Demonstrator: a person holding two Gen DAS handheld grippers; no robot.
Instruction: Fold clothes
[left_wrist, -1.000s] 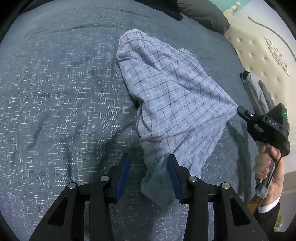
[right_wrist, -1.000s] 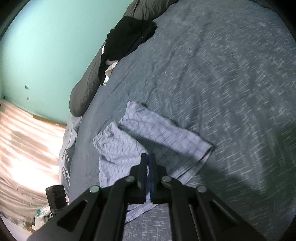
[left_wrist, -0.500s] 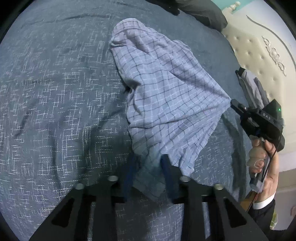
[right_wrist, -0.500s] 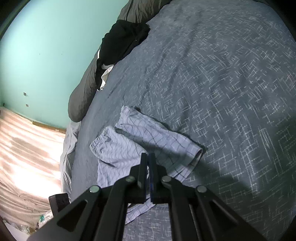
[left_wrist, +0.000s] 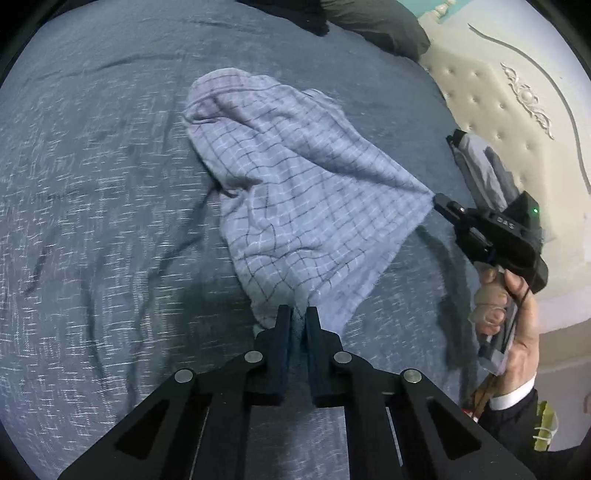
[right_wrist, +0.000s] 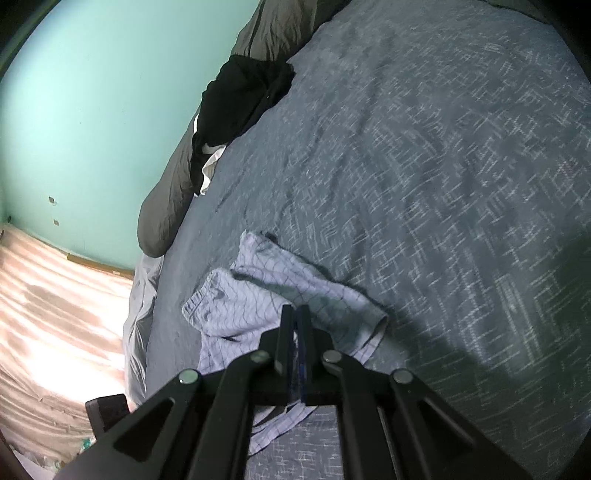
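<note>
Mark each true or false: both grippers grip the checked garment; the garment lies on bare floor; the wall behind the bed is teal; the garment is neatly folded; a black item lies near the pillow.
1. Both grippers grip the checked garment. True: the left gripper, whose jaws have just been closing, pinches its near corner, and the right gripper pinches another corner.
2. The garment lies on bare floor. False: it lies on the bed cover.
3. The wall behind the bed is teal. True.
4. The garment is neatly folded. False: it is rumpled and stretched between the grippers.
5. A black item lies near the pillow. True.
</note>
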